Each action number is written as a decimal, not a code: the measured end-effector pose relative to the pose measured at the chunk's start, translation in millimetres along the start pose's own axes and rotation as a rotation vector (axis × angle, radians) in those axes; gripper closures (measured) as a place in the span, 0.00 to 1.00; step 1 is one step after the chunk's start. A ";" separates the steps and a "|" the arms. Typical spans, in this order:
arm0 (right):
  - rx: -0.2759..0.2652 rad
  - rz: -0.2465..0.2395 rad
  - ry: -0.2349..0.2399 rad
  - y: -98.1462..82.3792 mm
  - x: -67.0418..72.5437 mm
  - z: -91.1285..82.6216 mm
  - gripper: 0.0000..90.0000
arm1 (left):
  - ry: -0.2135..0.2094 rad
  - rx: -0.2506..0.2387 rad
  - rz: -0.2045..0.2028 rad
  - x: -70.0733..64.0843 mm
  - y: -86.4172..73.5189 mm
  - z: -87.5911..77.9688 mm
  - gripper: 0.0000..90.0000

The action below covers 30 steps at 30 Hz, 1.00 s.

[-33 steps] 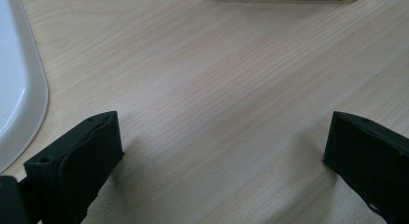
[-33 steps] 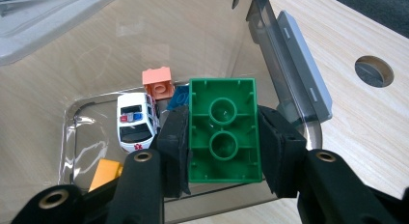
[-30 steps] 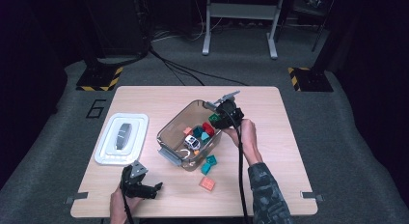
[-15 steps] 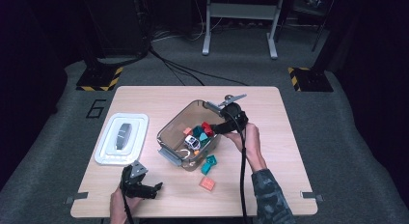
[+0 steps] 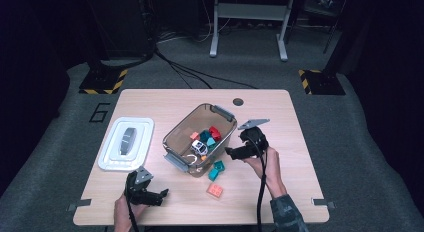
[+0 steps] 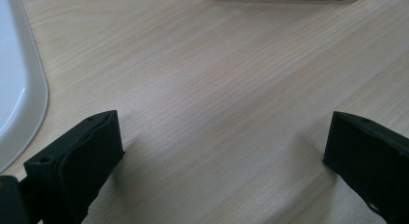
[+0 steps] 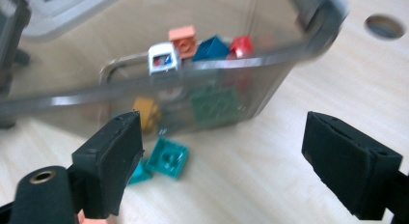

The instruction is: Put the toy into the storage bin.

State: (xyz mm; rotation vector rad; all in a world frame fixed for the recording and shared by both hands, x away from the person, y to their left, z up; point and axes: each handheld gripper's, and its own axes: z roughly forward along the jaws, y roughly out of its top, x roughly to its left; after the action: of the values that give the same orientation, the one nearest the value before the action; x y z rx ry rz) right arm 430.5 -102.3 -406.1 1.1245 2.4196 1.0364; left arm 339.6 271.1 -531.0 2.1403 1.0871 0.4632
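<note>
A clear brownish bin [image 5: 176, 137] stands mid-table and holds a white toy car [image 5: 199, 147] and several coloured bricks. In the right gripper view the car [image 7: 163, 59] lies beside an orange brick [image 7: 183, 38], a blue one [image 7: 212, 46] and a red one [image 7: 241, 44]. My right gripper [image 5: 231, 153] is low beside the bin's right wall and points at it. Its jaws [image 7: 224, 137] have just been opening, with nothing between them. Teal bricks [image 5: 217, 169] [image 7: 167, 157] and an orange brick [image 5: 215, 191] lie on the table in front of the bin. My left gripper [image 5: 159, 196] [image 6: 224, 137] rests open over bare wood near the front edge.
The bin's white lid [image 5: 126, 143] [image 6: 19, 89] lies flat at the left, close to my left gripper. A round hole [image 5: 238, 101] [image 7: 384, 26] sits in the table behind the bin. Bare wood stretches along the right side and the far edge.
My right gripper has come away from above the bin's far right corner, toward the near right and lower, beside the bin's wall. Its jaws went from shut to open. The left gripper kept still.
</note>
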 end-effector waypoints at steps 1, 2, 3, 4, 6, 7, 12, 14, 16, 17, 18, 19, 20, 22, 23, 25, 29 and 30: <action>0.004 0.000 0.005 -5.1 2.3 0.9 0.15 | 0.000 0.000 0.000 0.0 0.0 0.0 0.00; 0.008 0.003 0.012 -10.9 5.0 2.0 0.14 | 0.000 -0.001 -0.003 -0.2 0.0 0.1 0.00; 0.008 -0.009 0.020 -16.7 7.0 3.6 0.13 | 0.000 0.000 0.000 0.0 0.0 0.0 0.00; 0.014 -0.017 0.028 -22.4 9.4 5.5 0.13 | 0.000 0.000 0.000 0.0 0.0 0.0 0.00; 0.021 -0.012 0.042 -32.1 13.8 9.6 0.11 | 0.000 0.000 0.000 0.0 0.0 0.0 0.00; 0.031 -0.016 0.053 -38.4 16.8 12.8 0.10 | 0.000 0.000 -0.001 0.0 0.0 0.0 0.00; 0.056 -0.012 0.092 -59.8 28.0 22.6 0.05 | 0.000 0.000 0.000 0.0 0.0 0.0 0.00; 0.056 -0.027 0.106 -66.0 31.0 25.9 0.04 | 0.000 0.000 0.000 0.0 0.0 0.0 0.00; 0.064 -0.039 0.118 -71.0 34.9 29.3 0.03 | 0.000 0.000 0.000 0.0 0.0 0.0 0.00; 0.071 -0.045 0.123 -72.9 37.1 31.4 0.02 | 0.000 0.000 0.000 0.0 0.0 0.0 0.00; 0.079 -0.051 0.130 -74.9 39.8 33.3 0.02 | 0.000 0.000 0.000 0.0 0.0 0.0 0.00; 0.085 -0.055 0.134 -76.8 43.4 35.2 0.01 | 0.000 0.000 0.000 0.0 0.0 0.0 0.00; 0.089 -0.059 0.136 -78.7 47.4 36.7 0.01 | 0.000 0.000 0.000 0.0 0.0 0.0 0.00; 0.092 -0.082 0.145 -81.5 54.4 40.1 0.01 | 0.000 0.000 0.000 0.0 0.0 0.0 0.00; 0.089 -0.090 0.152 -82.6 58.0 41.6 0.02 | 0.000 0.000 0.000 0.0 0.0 0.0 0.00; 0.085 -0.105 0.156 -84.3 64.8 44.4 0.04 | 0.000 0.000 -0.001 0.0 0.0 0.0 0.00; 0.083 -0.132 0.168 -87.2 74.3 48.7 0.16 | 0.000 0.000 0.000 0.0 0.0 0.0 0.00; 0.083 -0.132 0.168 -87.2 74.3 48.7 0.16 | 0.000 0.000 0.000 0.0 0.0 0.0 0.00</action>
State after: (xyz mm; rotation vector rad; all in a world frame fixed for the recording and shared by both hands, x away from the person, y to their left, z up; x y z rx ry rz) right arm 358.4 -60.9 -498.8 0.9211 2.6498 1.0346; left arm 339.6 271.0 -531.0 2.1400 1.0875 0.4628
